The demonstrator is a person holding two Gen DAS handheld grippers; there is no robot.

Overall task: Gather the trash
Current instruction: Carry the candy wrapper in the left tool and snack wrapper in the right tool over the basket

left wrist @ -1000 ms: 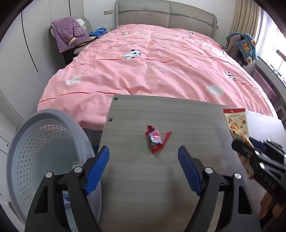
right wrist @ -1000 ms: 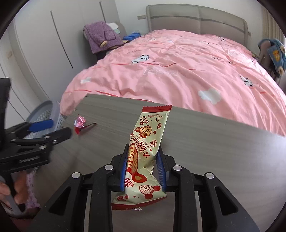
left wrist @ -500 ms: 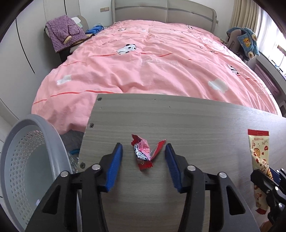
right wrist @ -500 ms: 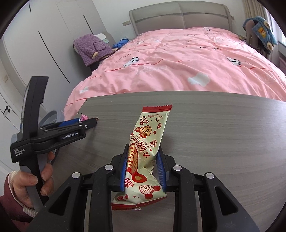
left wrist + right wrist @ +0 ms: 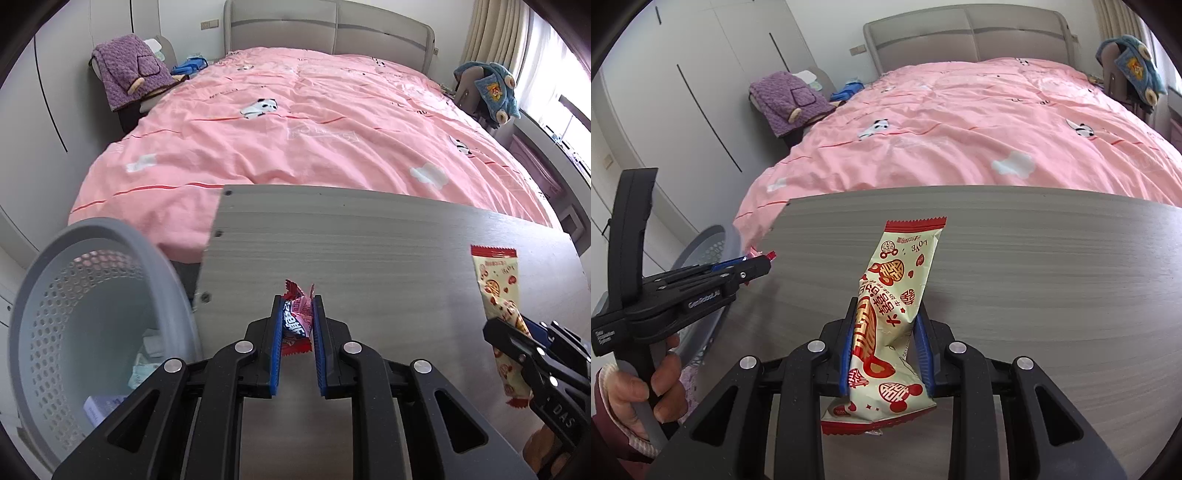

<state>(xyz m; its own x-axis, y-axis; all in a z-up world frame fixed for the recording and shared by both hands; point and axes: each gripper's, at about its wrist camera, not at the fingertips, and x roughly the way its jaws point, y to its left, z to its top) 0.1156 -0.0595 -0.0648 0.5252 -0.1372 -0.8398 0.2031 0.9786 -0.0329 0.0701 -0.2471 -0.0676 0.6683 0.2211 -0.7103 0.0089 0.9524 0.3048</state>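
Left wrist view shows the biggest change: a second ago the left hand-held gripper (image 5: 298, 317) stood wide apart over the bench (image 5: 388, 243) with the small red candy wrapper (image 5: 295, 321) lying loose ahead of it; half a second ago the blue pads had drawn in on either side of it, and now the jaws have just closed and are clamped on the wrapper, its crimped red ends poking out above and below the pads. It sits near the bench's left front corner, and whether it is already off the surface cannot be told. The grey perforated bin (image 5: 92, 314) stands just beside that corner, to the left and lower down, with a few scraps already lying in its bottom. In the right wrist view the right hand-held gripper (image 5: 886, 343) is pinched on the cream-and-red snack packet (image 5: 894, 306), as it was in both earlier frames, the packet standing up between the pads above the bench; the left tool and the person's hand (image 5: 653, 384) on its grip show at the left edge, with the bin behind. So both pieces of trash on the bench now look secured, one per hand. My judgement is that picking up is finished and what remains is carrying each across to the bin and letting go, the left one having the shorter way.
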